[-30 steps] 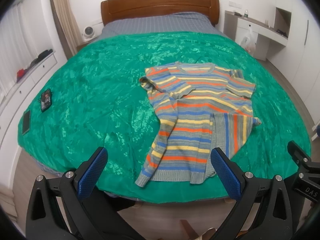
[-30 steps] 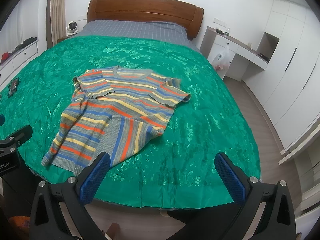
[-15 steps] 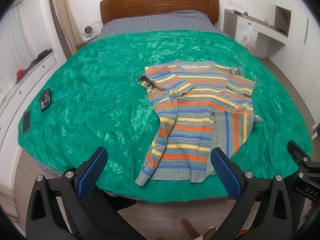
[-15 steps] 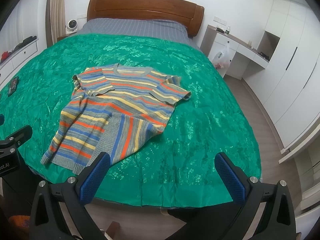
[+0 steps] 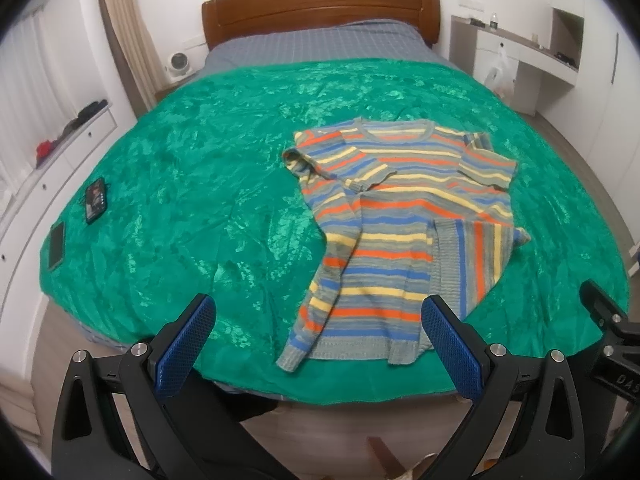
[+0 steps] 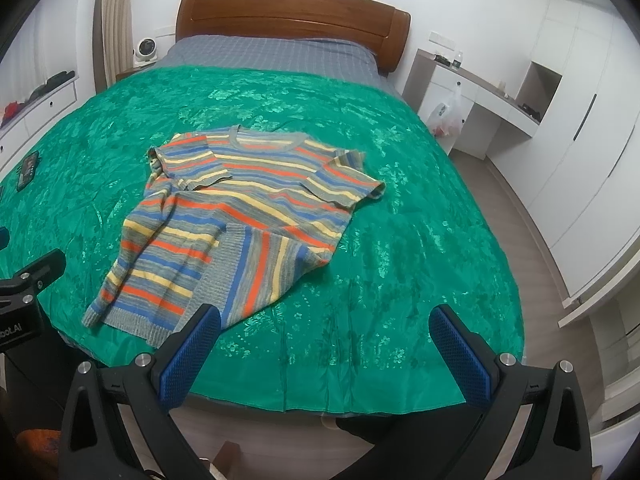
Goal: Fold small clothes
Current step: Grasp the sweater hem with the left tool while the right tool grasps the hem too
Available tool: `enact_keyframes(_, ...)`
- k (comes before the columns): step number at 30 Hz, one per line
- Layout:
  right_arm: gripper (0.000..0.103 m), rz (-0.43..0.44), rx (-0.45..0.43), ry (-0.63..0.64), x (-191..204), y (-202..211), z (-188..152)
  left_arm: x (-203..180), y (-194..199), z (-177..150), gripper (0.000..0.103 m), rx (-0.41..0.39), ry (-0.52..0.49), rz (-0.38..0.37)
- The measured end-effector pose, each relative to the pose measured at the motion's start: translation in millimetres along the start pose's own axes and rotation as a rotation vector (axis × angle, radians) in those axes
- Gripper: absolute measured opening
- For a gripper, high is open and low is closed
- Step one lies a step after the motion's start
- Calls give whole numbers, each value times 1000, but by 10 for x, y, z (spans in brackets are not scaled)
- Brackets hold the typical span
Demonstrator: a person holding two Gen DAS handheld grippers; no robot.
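A small striped knit sweater [image 5: 404, 216] in grey, orange, blue and yellow lies on the green bedspread [image 5: 192, 184], neck toward the headboard. Its lower right corner is folded over, so those stripes run lengthwise. It also shows in the right wrist view [image 6: 248, 212]. My left gripper [image 5: 316, 344] is open and empty, held above the bed's near edge just short of the sweater's hem. My right gripper [image 6: 328, 352] is open and empty, over the bed's near edge to the right of the hem.
Two phones [image 5: 95, 200] lie near the bedspread's left edge. A wooden headboard [image 5: 320, 4] stands at the far end. White drawers [image 5: 60, 148] run along the left, a desk [image 6: 480, 92] and wardrobe on the right. The bed edge [image 6: 320, 404] drops to wood floor.
Both grippers have drifted slightly closer to the bed; the sweater sits a little lower and nearer in both views. Both stay open; the sweater has not moved.
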State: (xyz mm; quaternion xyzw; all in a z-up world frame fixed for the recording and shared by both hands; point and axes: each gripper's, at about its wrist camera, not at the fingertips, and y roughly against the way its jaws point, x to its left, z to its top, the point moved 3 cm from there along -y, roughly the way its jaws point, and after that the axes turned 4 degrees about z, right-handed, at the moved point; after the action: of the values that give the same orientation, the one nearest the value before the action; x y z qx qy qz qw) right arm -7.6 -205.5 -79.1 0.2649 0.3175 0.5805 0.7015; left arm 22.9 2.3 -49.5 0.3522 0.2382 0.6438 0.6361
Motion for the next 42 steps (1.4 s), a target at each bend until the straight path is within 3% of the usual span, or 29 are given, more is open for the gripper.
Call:
enact_keyframes(2,103,32,-6,6,10,-43,8,80,-131,-11,103,16,2,3)
enact_keyframes(6,103,149,-58,53,67,-297,25,427,-748,-147,103,131,74,-59)
enact_keyframes(8,103,195,-25,71,168,-549,23,538,-1116,-280,102,172,67,-60)
enact_keyframes(11,102,330,54,90,453,-1005,91,530,-1525,-424,100,243,54,-128)
enact_keyframes(14,101,308,119,144,728,-1482,171,375,-1685,-467,93,236,-15,-157)
enact_keyframes(15,95,301,152,153,813,-1656,170,326,-1717,-488,81,237,-47,-138)
enact_keyframes(17,75,299,226,186,955,-1964,100,256,-1735,-536,72,241,-90,-125)
enact_keyframes(18,69,296,241,199,984,-2050,58,259,-1705,-547,59,234,-93,-124)
enact_keyframes(19,51,299,222,186,947,-2015,58,278,-1666,-563,29,234,-97,-136)
enact_keyframes(20,34,303,206,164,886,-1939,64,302,-1638,-580,12,243,-89,-176)
enact_keyframes(21,7,310,192,134,788,-1829,63,363,-1603,-599,7,262,-58,-228)
enact_keyframes(22,5,315,182,108,668,-1707,41,408,-1580,-609,7,268,-27,-265)
enact_keyframes(27,5,283,214,-18,-82,-1207,-322,685,-1395,-718,6,318,77,-409)
enact_keyframes(30,6,283,322,-126,-404,-1213,-679,580,-1373,-764,6,326,52,-412)
enact_keyframes(32,22,277,374,-157,-511,-1282,-850,499,-1384,-805,6,328,21,-387)
enact_keyframes(33,35,274,389,-169,-559,-1294,-912,460,-1388,-820,6,334,21,-383)
enact_keyframes(34,47,281,390,-189,-634,-1290,-947,457,-1419,-821,7,340,28,-381)
enact_keyframes(37,65,323,345,-261,-813,-1215,-914,446,-1467,-831,12,348,28,-363)
enact_keyframes(40,72,425,317,-311,-795,-1211,-834,413,-1494,-849,27,346,4,-330)
enact_keyframes(42,72,478,324,-321,-668,-1237,-782,389,-1487,-868,30,340,-14,-305)
